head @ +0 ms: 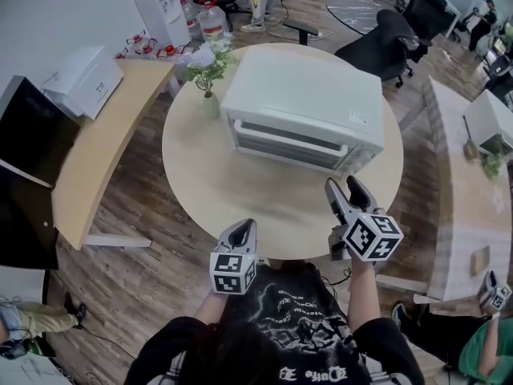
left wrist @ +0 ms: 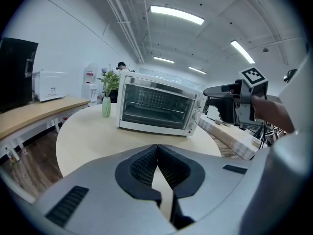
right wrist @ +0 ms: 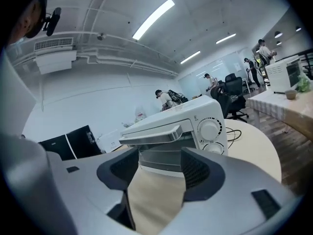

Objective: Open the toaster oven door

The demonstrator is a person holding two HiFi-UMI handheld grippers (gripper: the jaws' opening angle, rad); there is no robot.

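Note:
A white toaster oven (head: 300, 107) stands on the round table (head: 208, 183), its glass door closed and the bar handle (right wrist: 151, 133) along the door's top edge. My right gripper (head: 349, 191) hovers over the table's near right side, just short of the oven's front right corner. Its jaws are open with nothing between them, and they frame the handle (right wrist: 159, 165) from a short way off. My left gripper (head: 241, 233) hangs at the table's near edge, shut and empty. From the left gripper view the oven (left wrist: 159, 109) sits across the table, with the right gripper (left wrist: 230, 94) beside it.
A small green vase with flowers (head: 210, 66) stands on the table left of the oven. A curved wooden desk (head: 104, 151) carrying a white box lies to the left, another desk (head: 473, 207) to the right. Office chairs (head: 385, 42) stand behind the table.

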